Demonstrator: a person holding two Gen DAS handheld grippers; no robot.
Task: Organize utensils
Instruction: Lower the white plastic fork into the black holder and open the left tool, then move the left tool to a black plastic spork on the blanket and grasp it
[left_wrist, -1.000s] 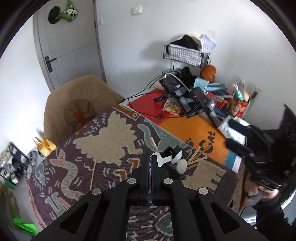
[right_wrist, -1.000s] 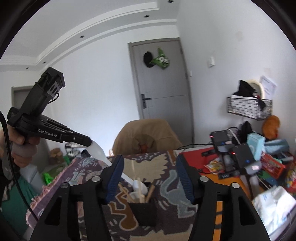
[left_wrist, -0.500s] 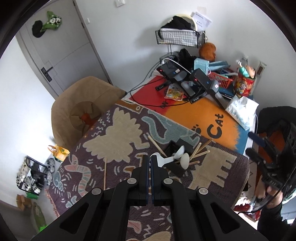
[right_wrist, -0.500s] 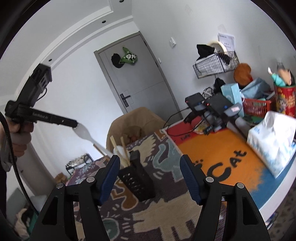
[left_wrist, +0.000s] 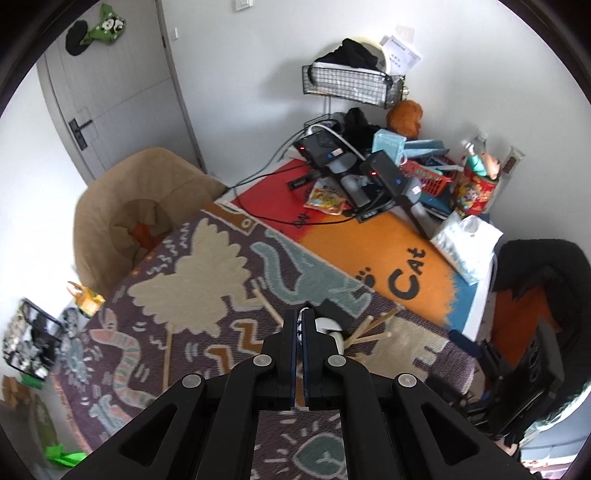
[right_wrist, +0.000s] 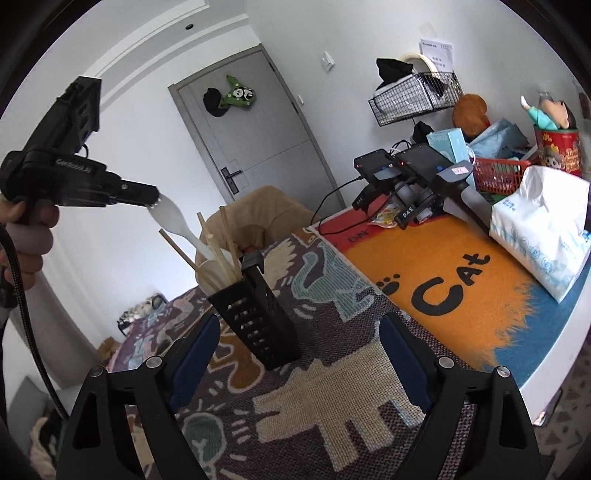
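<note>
A black perforated utensil holder (right_wrist: 258, 314) stands on the patterned rug, holding wooden chopsticks (right_wrist: 225, 243) and a white spoon (right_wrist: 210, 271). My left gripper (right_wrist: 155, 201) is shut on the handle of a white plastic spoon (right_wrist: 173, 219), whose bowl end dips into the holder. In the left wrist view the left gripper (left_wrist: 300, 321) is shut just above the holder (left_wrist: 334, 310), mostly hidden behind the fingers. My right gripper (right_wrist: 295, 354) is open and empty, just in front of the holder. Two loose chopsticks (left_wrist: 168, 356) (left_wrist: 267, 304) lie on the rug.
The rug (left_wrist: 207, 266) covers a table with an orange cat mat (left_wrist: 369, 251). At the far end are chargers and cables (left_wrist: 343, 166), a tissue pack (left_wrist: 465, 243), a red basket (left_wrist: 424, 173) and a red tin (left_wrist: 474, 192). A tan chair (left_wrist: 140, 210) stands beyond the table's far edge.
My left gripper has lowered the white spoon toward and into the holder. My right gripper has drawn back and tilted, so the holder sits centred between its open fingers.
</note>
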